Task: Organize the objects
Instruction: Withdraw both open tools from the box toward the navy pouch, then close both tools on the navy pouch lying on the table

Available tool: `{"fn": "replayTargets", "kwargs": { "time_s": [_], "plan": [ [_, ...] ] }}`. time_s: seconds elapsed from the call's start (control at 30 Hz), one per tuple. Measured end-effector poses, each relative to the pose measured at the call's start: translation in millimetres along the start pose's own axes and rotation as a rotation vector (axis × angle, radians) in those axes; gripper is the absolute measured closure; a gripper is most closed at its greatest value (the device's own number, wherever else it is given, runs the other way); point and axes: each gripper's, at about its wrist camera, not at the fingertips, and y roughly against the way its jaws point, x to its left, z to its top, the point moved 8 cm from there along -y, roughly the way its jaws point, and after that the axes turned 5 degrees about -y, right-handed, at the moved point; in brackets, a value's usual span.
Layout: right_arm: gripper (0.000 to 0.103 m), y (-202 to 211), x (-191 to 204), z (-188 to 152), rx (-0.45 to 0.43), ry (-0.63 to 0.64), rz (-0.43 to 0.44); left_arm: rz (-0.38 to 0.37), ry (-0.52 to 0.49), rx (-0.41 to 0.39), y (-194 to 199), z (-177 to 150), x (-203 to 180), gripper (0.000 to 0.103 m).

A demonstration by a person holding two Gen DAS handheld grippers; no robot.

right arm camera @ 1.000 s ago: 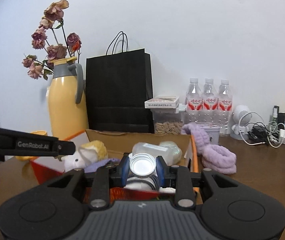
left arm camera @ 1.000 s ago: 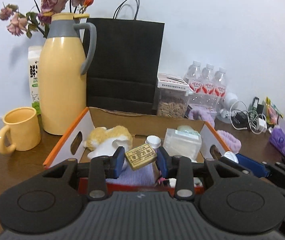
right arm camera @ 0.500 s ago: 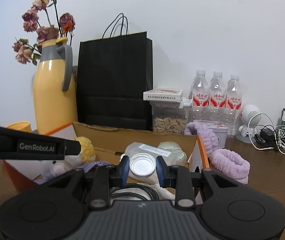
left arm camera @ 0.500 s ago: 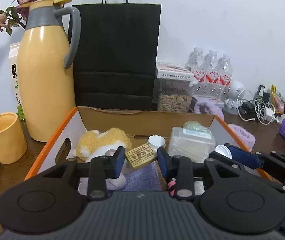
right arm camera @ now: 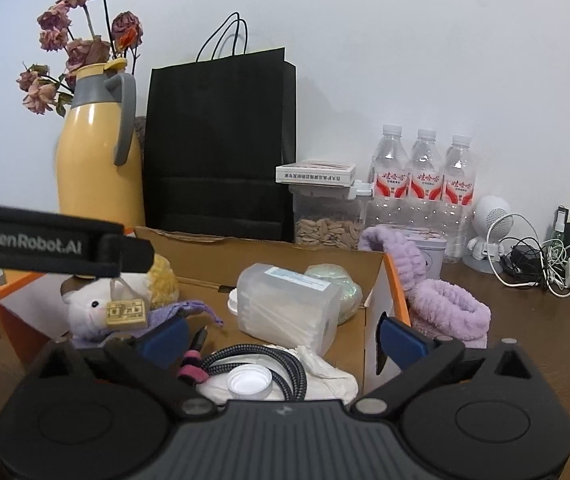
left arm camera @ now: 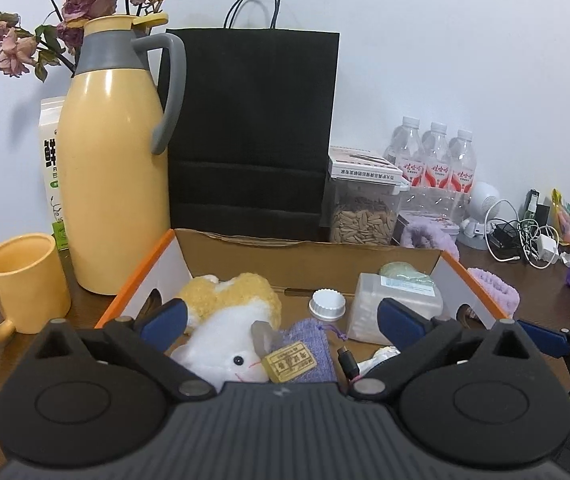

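Box on the desk sits just ahead of both: left hand-held gripper, jaws just sprung apart, over the gold block; right hand-held gripper, likewise just parted, over the cap.

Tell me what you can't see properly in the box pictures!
- Cardboard box floor near the camera: hidden by each gripper's black body, both views.
- Plush toy lower half: left wrist view, behind the left gripper.
- Gold block writing: too small to read.
- Black cable ends: right wrist view, under the right gripper.
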Motion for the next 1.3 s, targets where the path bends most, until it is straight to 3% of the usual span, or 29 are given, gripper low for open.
{"fn": "replayTargets", "kwargs": {
  "time_s": [0.4, 0.6, 1.1, 1.3],
  "plan": [
    [0.000, 32.1, -1.7, -4.1, -0.049, 0.022, -0.037, -0.003, -0.039, -0.017, 35.4, -15.0, 9.4, 0.000],
    [0.000, 65.2, -2.9, -18.7, -0.042, 0.044, -0.046, 0.000, -0.075, 0.070, 52.0, -46.4, 21.1, 0.000],
    [0.000, 133.3, 6.7, -64.3, 0.086, 0.035, 0.043, -0.006, 0.029, 0.246, 111.0, -111.7, 58.9, 0.000],
    [0.000, 137.2, 21.3, -84.2, 0.237, -0.060, 0.151, -0.066, 0.077, 0.320, 119.8, -128.4, 49.2, 0.000]
  ]
}}
